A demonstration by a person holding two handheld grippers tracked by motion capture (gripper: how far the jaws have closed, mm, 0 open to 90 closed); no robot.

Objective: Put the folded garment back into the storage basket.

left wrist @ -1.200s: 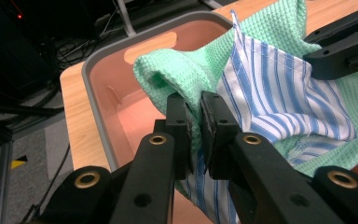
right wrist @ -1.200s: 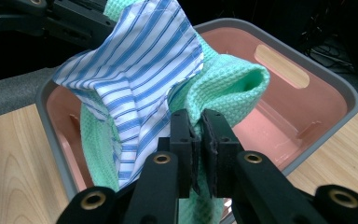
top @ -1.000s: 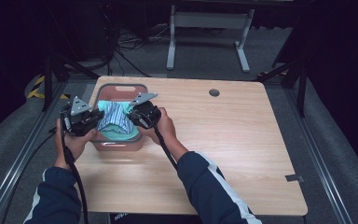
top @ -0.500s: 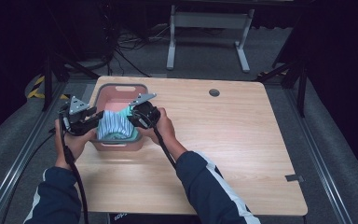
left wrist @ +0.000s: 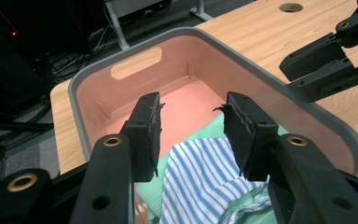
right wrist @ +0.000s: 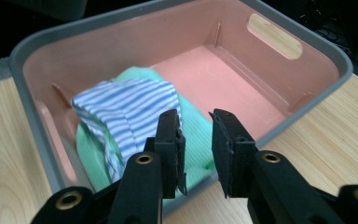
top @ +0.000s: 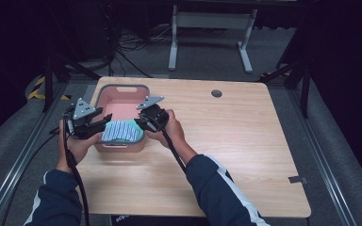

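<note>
Already deposited: striped blue-and-white cloth (right wrist: 126, 105), folded, resting on green cloth (right wrist: 193, 128) at near end of pink bin (top: 122, 96). Far half of bin floor bare.

Left claw (left wrist: 193, 130): released, jaws apart, poised above striped cloth, gripping nothing. Right claw (right wrist: 196, 144): released, narrow gap between jaws, empty, hovering at near wall of bin just beside green cloth.

Stage, by judgement: placing essentially complete; both cloths inside bin, nothing held. Remaining, probably: withdrawal of both claws, perhaps tidying of fold.

Materials and shapes:
- Striped cloth: thin woven fabric, fine parallel stripes, soft creases, squared folded edge.
- Green cloth: ribbed or knitted texture, mint colour, bunched beneath striped piece.
- Bin: rigid moulded plastic, rounded rectangle, salmon-pink interior, grey rim, slot handle cut in end wall.
- Surface (top: 245, 141): pale wood-grain laminate, round cable hole (top: 216, 93) near far edge.
- Claw pads: black, matte, rough-edged foam or rubber.
</note>
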